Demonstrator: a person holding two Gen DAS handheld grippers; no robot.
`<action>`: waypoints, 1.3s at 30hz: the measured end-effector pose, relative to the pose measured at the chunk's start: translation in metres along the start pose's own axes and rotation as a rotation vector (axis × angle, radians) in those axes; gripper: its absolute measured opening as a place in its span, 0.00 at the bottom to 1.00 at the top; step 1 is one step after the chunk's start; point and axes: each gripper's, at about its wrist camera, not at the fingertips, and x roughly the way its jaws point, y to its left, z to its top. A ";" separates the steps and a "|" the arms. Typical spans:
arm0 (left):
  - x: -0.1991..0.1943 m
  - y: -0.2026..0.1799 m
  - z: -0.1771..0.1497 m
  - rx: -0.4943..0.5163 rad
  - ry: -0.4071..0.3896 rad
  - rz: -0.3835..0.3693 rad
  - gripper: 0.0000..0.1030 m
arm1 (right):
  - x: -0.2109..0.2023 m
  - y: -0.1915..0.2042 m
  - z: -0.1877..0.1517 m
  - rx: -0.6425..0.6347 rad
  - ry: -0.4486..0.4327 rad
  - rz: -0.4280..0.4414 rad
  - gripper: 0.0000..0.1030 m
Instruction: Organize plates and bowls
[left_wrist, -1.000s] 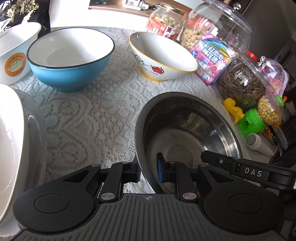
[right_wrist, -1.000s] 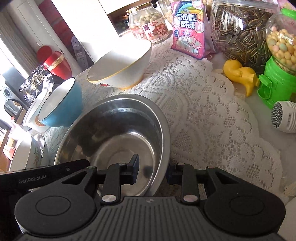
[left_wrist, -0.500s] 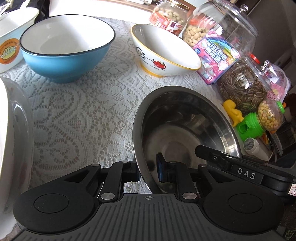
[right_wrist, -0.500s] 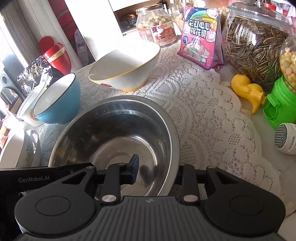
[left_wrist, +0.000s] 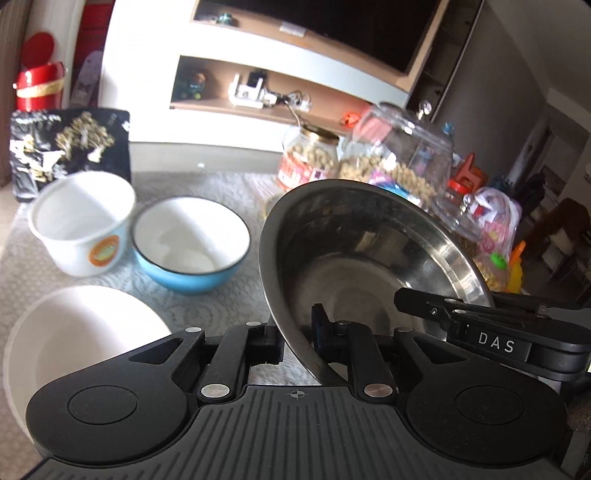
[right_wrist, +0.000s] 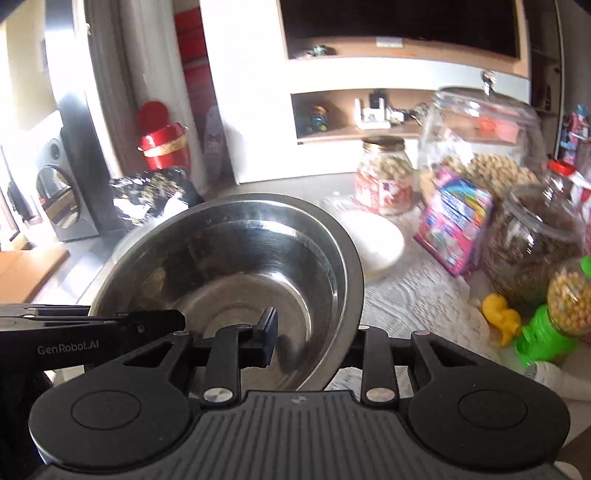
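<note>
Gripping steel bowl (left_wrist: 369, 251) rim: left hand-held gripper (left_wrist: 297, 341) clamped; right hand-held gripper (right_wrist: 314, 339) seemingly pinching opposite rim.

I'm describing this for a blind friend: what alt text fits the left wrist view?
The left gripper clamps the rim of a steel bowl above a lace-covered table. To the left sit a blue bowl and white bowls; snack jars stand behind.

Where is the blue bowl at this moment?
In the left wrist view the blue bowl stands on the lace cloth, left of the lifted steel bowl, with the white cup close on its left.
</note>
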 end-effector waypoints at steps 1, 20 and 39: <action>-0.013 0.008 0.004 -0.006 -0.011 0.012 0.17 | -0.004 0.014 0.008 -0.012 -0.019 0.039 0.28; -0.051 0.159 -0.037 -0.224 0.033 0.232 0.16 | 0.107 0.154 -0.010 -0.150 0.243 0.223 0.28; -0.040 0.203 -0.050 -0.415 0.008 0.069 0.22 | 0.124 0.145 -0.025 -0.114 0.280 0.187 0.25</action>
